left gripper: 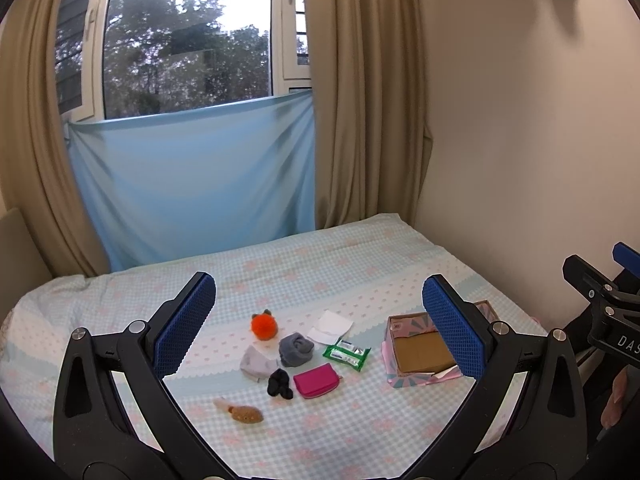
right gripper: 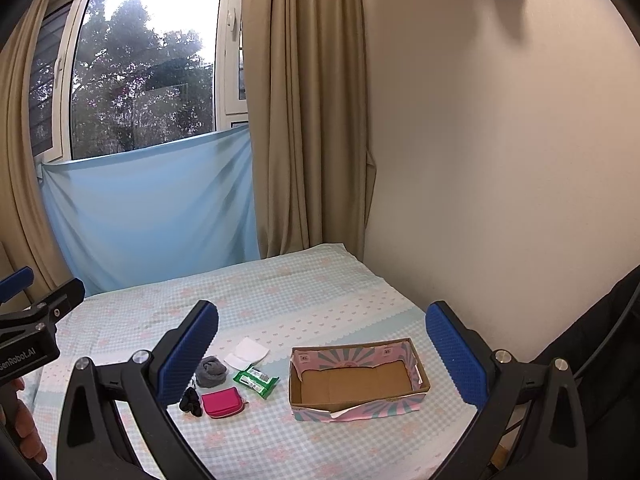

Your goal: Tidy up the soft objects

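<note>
On the bed, a cluster of soft things lies left of an open, empty cardboard box [left gripper: 420,354] [right gripper: 356,380]: an orange plush ball [left gripper: 264,326], a grey rolled sock [left gripper: 295,349] [right gripper: 211,371], a light grey cloth [left gripper: 258,364], a black sock [left gripper: 280,385] [right gripper: 191,400], a pink pouch [left gripper: 317,380] [right gripper: 221,402], a green tissue pack [left gripper: 346,355] [right gripper: 256,380], a white tissue [left gripper: 331,326] [right gripper: 248,352] and a brown plush fish [left gripper: 242,412]. My left gripper [left gripper: 318,328] and right gripper [right gripper: 322,354] are both open, empty, held above the bed's near side.
The bed [left gripper: 312,268] has a checked sheet and meets a wall [left gripper: 520,140] on the right. Beige curtains [left gripper: 368,100] and a blue cloth [left gripper: 192,184] hang at the window behind the bed. The right gripper's body shows at the left wrist view's right edge.
</note>
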`<state>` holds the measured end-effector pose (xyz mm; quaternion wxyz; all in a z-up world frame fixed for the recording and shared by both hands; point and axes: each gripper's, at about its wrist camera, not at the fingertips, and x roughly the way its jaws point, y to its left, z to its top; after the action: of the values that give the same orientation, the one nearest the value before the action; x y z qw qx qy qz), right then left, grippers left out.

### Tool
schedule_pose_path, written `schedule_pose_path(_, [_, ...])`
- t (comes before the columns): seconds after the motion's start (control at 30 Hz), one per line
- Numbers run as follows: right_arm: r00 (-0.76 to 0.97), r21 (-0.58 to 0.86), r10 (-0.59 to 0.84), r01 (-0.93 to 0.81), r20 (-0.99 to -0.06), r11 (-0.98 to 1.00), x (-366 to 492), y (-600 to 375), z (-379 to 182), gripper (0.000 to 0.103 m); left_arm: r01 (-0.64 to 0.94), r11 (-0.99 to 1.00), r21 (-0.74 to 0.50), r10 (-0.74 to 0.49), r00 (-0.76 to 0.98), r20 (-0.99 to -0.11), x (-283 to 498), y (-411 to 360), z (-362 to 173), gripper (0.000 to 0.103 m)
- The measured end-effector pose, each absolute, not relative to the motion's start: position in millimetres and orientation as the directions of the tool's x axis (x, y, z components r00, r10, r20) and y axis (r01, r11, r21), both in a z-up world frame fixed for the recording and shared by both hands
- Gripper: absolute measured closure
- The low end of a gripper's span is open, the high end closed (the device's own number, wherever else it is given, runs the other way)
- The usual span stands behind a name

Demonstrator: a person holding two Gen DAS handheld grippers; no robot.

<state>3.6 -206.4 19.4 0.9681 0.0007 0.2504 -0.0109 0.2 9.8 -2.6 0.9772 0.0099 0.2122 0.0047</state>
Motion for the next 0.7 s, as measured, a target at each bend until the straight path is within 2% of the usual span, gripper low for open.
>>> schedule_pose_path(0.7, [0.877, -0.003, -0.016, 0.017, -0.48, 1.0, 1.8, -206.2, 18.5, 0.0, 0.016, 1.0, 0.015, -0.008, 0.909, -0.417, 0.1, 6.2, -2.3, 0.001])
